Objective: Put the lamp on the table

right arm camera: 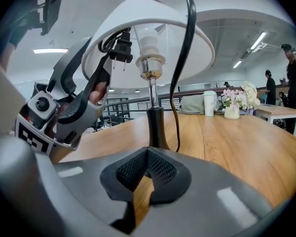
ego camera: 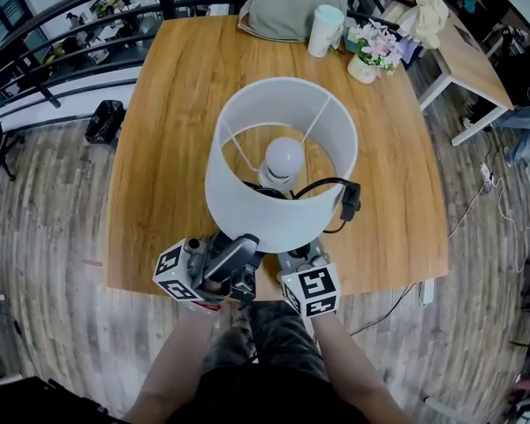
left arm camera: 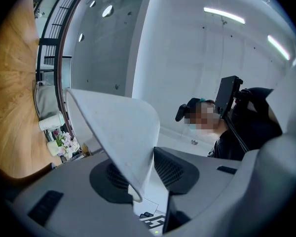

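Observation:
A table lamp with a white drum shade [ego camera: 247,193] and a bare bulb [ego camera: 283,155] stands upright on the wooden table [ego camera: 177,104], close to its front edge. Its black cord [ego camera: 329,184] loops over the shade rim. My left gripper [ego camera: 237,253] is open, with the lower rim of the shade [left arm camera: 119,132] between its jaws and a gap at the right pad [left arm camera: 173,170]. My right gripper [right arm camera: 147,152] is shut with its tips touching and nothing seen between them, low over the table just before the black stem [right arm camera: 155,125]. The lamp's foot is hidden behind its jaws.
At the table's far edge are a grey bag [ego camera: 283,11], a pale cup [ego camera: 325,29] and a pot of flowers [ego camera: 371,56]. A second table [ego camera: 473,60] stands to the right, and a black railing [ego camera: 79,25] runs behind. The plug [right arm camera: 119,51] hangs under the shade.

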Demonstrator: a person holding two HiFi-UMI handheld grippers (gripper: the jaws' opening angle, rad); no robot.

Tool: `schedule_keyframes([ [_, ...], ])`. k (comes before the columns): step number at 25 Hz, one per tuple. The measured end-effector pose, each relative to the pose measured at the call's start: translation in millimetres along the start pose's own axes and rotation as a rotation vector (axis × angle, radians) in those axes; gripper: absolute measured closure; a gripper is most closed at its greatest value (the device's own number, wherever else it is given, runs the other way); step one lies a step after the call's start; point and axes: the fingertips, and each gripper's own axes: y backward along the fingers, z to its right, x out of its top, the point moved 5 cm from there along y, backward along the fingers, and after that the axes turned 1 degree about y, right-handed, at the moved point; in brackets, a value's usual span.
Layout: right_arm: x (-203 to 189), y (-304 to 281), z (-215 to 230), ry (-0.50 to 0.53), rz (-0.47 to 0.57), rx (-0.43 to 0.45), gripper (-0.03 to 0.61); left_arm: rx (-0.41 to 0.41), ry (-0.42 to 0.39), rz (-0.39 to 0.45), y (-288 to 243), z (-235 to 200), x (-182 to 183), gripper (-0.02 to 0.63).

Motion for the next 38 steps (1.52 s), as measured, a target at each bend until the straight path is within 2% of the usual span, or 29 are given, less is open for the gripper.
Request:
schedule_keyframes([
  [12, -3.5, 8.8, -1.6, -0.026, 0.01, -0.006, 0.572, 0.054, 0.01, -0.079, 19.8, 3.8, -15.5, 0.502],
  [16, -3.8, 10.7, -2.9, -0.029, 0.014, -0.008, 0.572, 0.096, -0.008, -0.143, 28.1, 2.5, -23.5, 0.502],
  [21, -6.3, 14.8, -2.0, -0.034, 0.012, -0.017, 0.572, 0.202, -0.046, -0.219, 43.0, -3.7, -32.3, 0.502],
  [26, -8.3, 19.8, -1.5, -0.041, 0.019, -0.024, 0.572, 0.265, -0.077, -0.299, 52.7, -7.2, -42.0, 0.503],
  [29, -9.0, 22.6, -3.2, -0.04, 0.021, -0.027, 0.572, 0.315, -0.101, -0.341, 57.2, -10.0, -47.4, 0.541],
  [33, -9.6, 27.1, -4.9, -0.039, 0.025, -0.033, 0.572, 0.439, -0.152, -0.373, 65.5, -17.5, -50.0, 0.617],
  [38, -8.3, 34.8, -11.1, -0.035, 0.04, -0.041, 0.572, 0.596, -0.251, -0.42, 77.9, -21.9, -48.3, 0.617],
])
